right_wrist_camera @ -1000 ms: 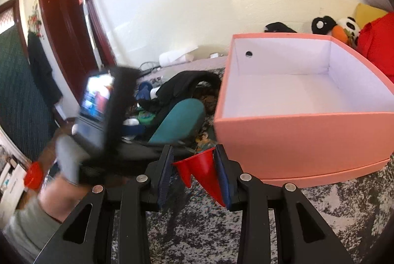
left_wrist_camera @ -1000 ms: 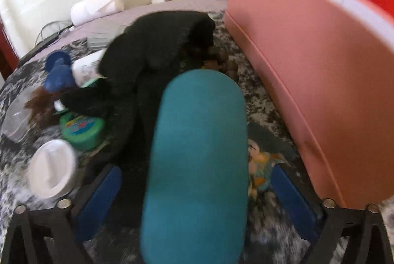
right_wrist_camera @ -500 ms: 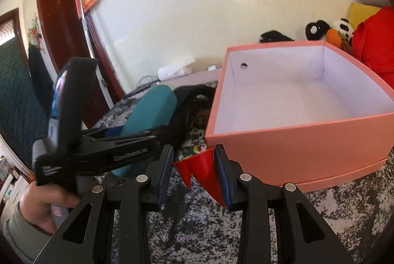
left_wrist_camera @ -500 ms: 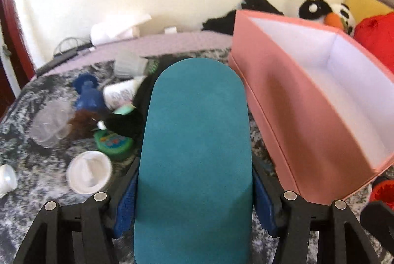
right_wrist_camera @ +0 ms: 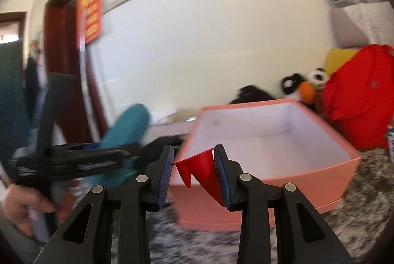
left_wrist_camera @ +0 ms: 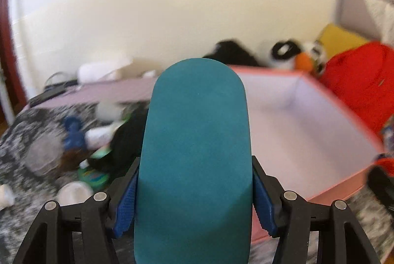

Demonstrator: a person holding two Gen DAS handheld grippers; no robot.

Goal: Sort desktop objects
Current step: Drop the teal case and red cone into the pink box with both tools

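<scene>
My left hand-held gripper [left_wrist_camera: 194, 192] is clamped on the teal case [left_wrist_camera: 195, 153], its blue pads [left_wrist_camera: 125, 204] pressing the two long sides near the case's rear half, so the rounded front end sticks well out ahead of the jaws and hangs in the air near the open pink box [left_wrist_camera: 307, 131]. I judge the case to be a stiff, light shell with a matte, slightly fuzzy skin that gives the pads good bite; gripping across the narrow width, as I have it, looks right, though the long overhang could let it pivot if I swing hard. My right hand-held gripper [right_wrist_camera: 193, 175] is closed on a small red cone cup [right_wrist_camera: 202, 170], pinched by its thin wall with the mouth turned sideways and the tip pointing down toward me. That cup looks like thin plastic (easy to crush or squirt out of the pads), so I'd keep the squeeze gentle and hold near the rim, where it's widest. It hangs just in front of the pink box's near wall, above the mottled grey tabletop [right_wrist_camera: 357, 219]. Beyond the box sit a red bag [right_wrist_camera: 357, 101] and a plush toy [right_wrist_camera: 307, 86], and blurred clutter [left_wrist_camera: 81, 140] lies to the left.
</scene>
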